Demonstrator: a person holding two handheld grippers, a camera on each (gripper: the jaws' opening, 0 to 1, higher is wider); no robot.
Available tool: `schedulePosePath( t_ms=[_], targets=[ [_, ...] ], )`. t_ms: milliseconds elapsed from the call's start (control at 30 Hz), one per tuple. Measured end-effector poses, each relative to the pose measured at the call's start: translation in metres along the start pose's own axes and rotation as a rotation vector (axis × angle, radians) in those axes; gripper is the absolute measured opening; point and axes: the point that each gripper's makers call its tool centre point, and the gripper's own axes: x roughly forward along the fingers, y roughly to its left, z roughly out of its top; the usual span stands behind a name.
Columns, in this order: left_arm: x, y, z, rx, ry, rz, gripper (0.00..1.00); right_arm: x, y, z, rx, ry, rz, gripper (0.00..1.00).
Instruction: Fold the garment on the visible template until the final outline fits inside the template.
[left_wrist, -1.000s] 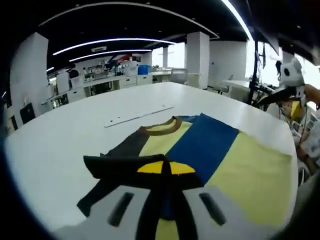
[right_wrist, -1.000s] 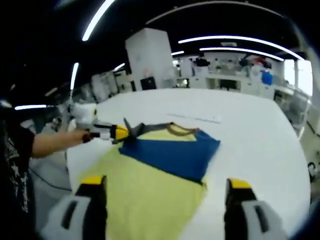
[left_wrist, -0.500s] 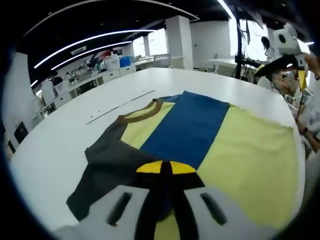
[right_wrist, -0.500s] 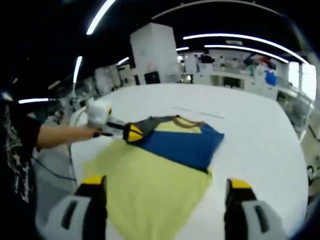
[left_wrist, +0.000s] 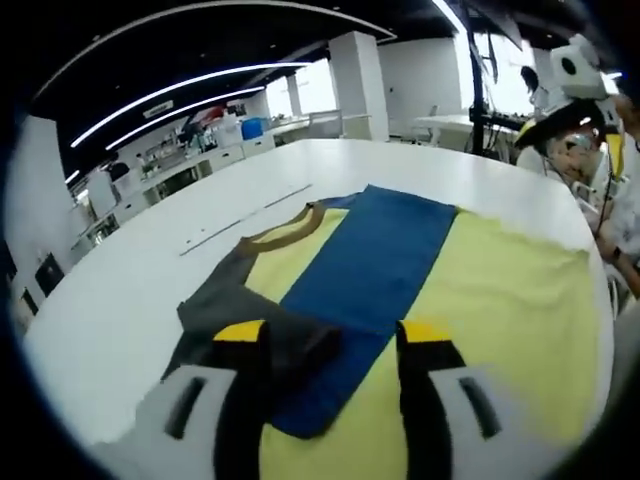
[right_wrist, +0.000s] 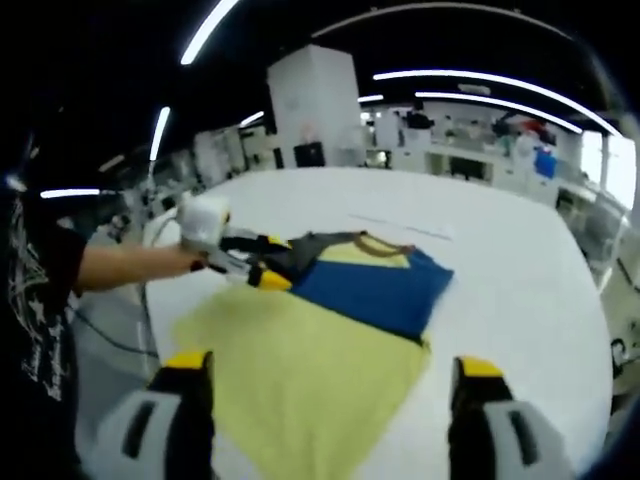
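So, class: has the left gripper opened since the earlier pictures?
Yes. The left gripper now has its jaws spread apart over the dark sleeve; earlier they were shut on it.

One garment (left_wrist: 400, 290) on one white table (left_wrist: 120, 300), and that's the lot laid out. Two grippers, left (left_wrist: 330, 350) and right (right_wrist: 330, 385), each with two yellow-tipped jaws, plus one person's arm (right_wrist: 120, 268) (black sleeve).

The garment (left_wrist: 470, 300) is pale yellow with a broad royal-blue band (left_wrist: 370, 265) down its middle, a dark grey sleeve (left_wrist: 225, 310) at the left and a brown-ochre collar (left_wrist: 285, 228) at the far end. It lies on a plain white table (left_wrist: 120, 300). The left gripper (right_wrist: 262, 270) is light grey, its jaws black with yellow tips.
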Motion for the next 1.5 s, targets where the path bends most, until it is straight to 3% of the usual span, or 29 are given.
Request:
schedulePosePath(
  t_ms=[133,267,433,800,967,1100,1133,1233,1367,1500],
  targets=[
    [-0.009,0.013,0.005,-0.048,-0.027,0.044,0.77,-0.002,0.005,0.006,0.019,-0.029,0.008,0.99],
    [-0.019,0.026,0.004,-0.152,-0.036,0.07,0.87,-0.003,0.01,0.008,0.014,-0.038,0.009,0.99],
    [-0.035,0.045,-0.002,-0.216,-0.045,0.117,0.99,-0.003,0.021,0.007,-0.008,-0.032,0.017,0.99],
    [-0.065,0.079,-0.03,-0.331,-0.021,0.227,0.99,-0.003,0.033,0.005,-0.023,-0.035,0.018,0.99],
    [-0.075,0.093,-0.05,-0.412,-0.007,0.284,0.82,-0.004,0.031,0.001,-0.038,-0.025,0.001,0.99],
    [-0.077,0.098,-0.06,-0.444,-0.003,0.314,0.76,-0.002,0.034,-0.002,-0.026,-0.027,0.004,0.99],
    [-0.078,0.103,-0.068,-0.456,0.005,0.331,0.72,-0.001,0.035,-0.002,-0.024,-0.027,0.005,0.99],
    [-0.081,0.108,-0.074,-0.485,0.003,0.378,0.61,0.0,0.039,-0.005,-0.021,-0.023,0.01,0.99],
    [-0.078,0.114,-0.086,-0.529,-0.007,0.39,0.42,0.0,0.039,-0.008,-0.027,-0.012,0.005,0.99],
    [-0.074,0.112,-0.093,-0.546,0.007,0.397,0.34,0.0,0.037,-0.009,-0.025,-0.008,-0.004,0.99]
  ],
)
